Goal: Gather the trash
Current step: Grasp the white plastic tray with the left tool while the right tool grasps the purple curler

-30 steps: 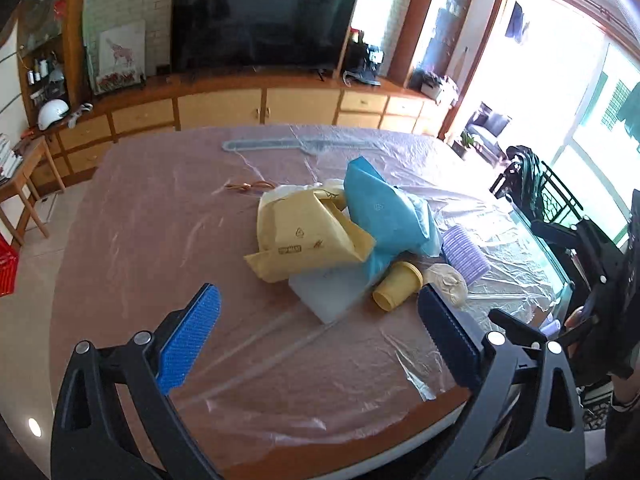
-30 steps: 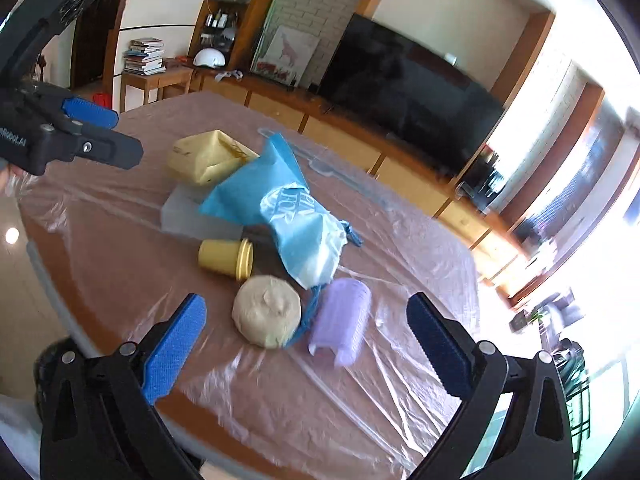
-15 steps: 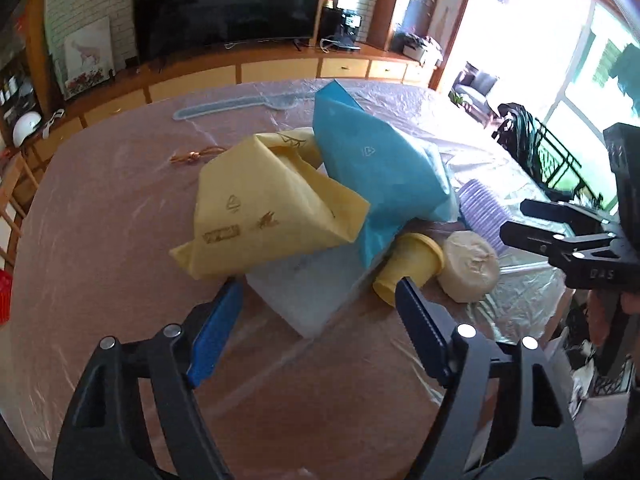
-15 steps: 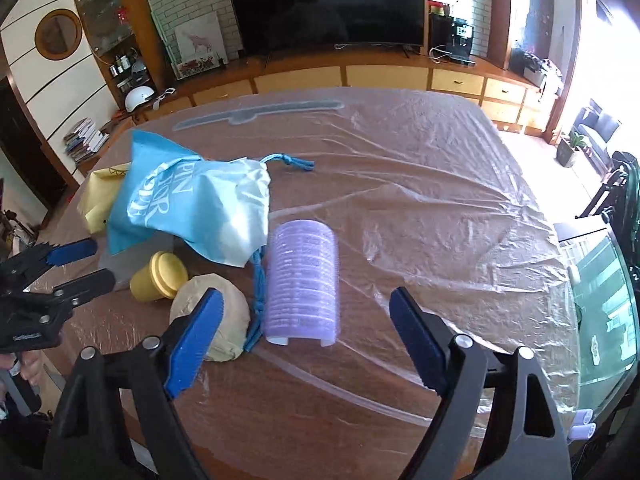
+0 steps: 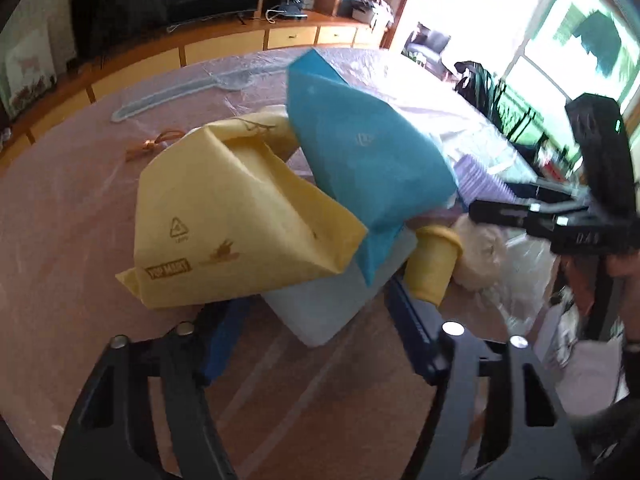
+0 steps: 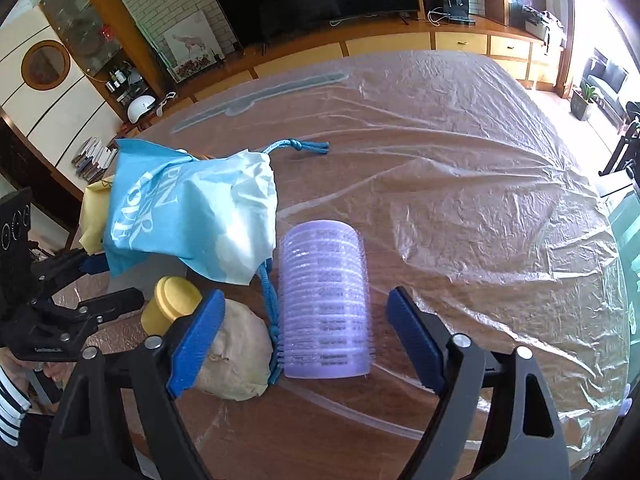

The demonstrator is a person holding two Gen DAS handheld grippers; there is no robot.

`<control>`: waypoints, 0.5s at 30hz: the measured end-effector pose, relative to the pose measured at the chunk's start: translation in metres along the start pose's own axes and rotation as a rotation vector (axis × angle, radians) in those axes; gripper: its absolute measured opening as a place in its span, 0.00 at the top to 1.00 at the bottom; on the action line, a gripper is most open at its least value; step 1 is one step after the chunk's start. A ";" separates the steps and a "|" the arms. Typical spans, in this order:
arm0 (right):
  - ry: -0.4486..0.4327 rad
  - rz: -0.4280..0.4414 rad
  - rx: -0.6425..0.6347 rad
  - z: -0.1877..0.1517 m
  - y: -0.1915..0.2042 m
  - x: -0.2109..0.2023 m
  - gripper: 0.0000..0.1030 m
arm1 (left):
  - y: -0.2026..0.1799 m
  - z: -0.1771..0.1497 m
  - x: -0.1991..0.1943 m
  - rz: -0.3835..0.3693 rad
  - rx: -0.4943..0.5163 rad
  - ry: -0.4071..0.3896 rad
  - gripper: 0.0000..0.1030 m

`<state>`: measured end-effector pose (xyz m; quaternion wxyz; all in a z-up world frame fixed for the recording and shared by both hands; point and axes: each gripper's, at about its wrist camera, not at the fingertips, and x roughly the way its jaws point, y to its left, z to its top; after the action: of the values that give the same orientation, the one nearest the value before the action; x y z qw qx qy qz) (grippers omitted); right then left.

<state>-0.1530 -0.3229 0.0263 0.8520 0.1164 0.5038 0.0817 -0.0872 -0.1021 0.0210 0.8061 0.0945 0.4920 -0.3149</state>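
A pile of trash lies on the plastic-covered table point(image 6: 460, 168). In the left wrist view a yellow paper bag point(image 5: 240, 220) and a blue bag point(image 5: 360, 160) lie over a white translucent box point(image 5: 324, 304), with a small yellow cup point(image 5: 434, 264) beside it. My left gripper point(image 5: 316, 324) is open, its jaws on either side of the white box's near corner. In the right wrist view a purple ribbed roller point(image 6: 325, 300) lies between the jaws of my open right gripper point(image 6: 304, 332). A beige lump point(image 6: 236, 356) and the yellow cup point(image 6: 174, 304) lie to its left.
A blue cord point(image 6: 296, 146) trails from the blue bag point(image 6: 188, 216). A long pale strip point(image 6: 256, 96) lies at the table's far side. A TV cabinet point(image 6: 360, 46) stands beyond. The other gripper point(image 5: 560, 220) shows at the right in the left wrist view.
Both grippers have moved forward and down toward the pile. The left one has closed in on the white box. The right one now has the purple roller between its jaws.
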 end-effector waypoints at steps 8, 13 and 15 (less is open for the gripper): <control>-0.003 -0.011 -0.049 0.003 0.002 -0.005 0.58 | -0.021 -0.016 -0.016 -0.016 0.091 -0.001 0.72; 0.002 -0.044 -0.077 -0.002 0.005 -0.005 0.55 | -0.018 -0.006 -0.019 0.097 0.107 -0.051 0.29; 0.001 -0.042 -0.071 -0.003 0.007 -0.005 0.46 | -0.015 0.001 -0.020 0.054 0.110 -0.074 0.28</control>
<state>-0.1580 -0.3175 0.0311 0.8569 0.0754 0.5033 0.0815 -0.1020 -0.1061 0.0411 0.8256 0.1404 0.4409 -0.3228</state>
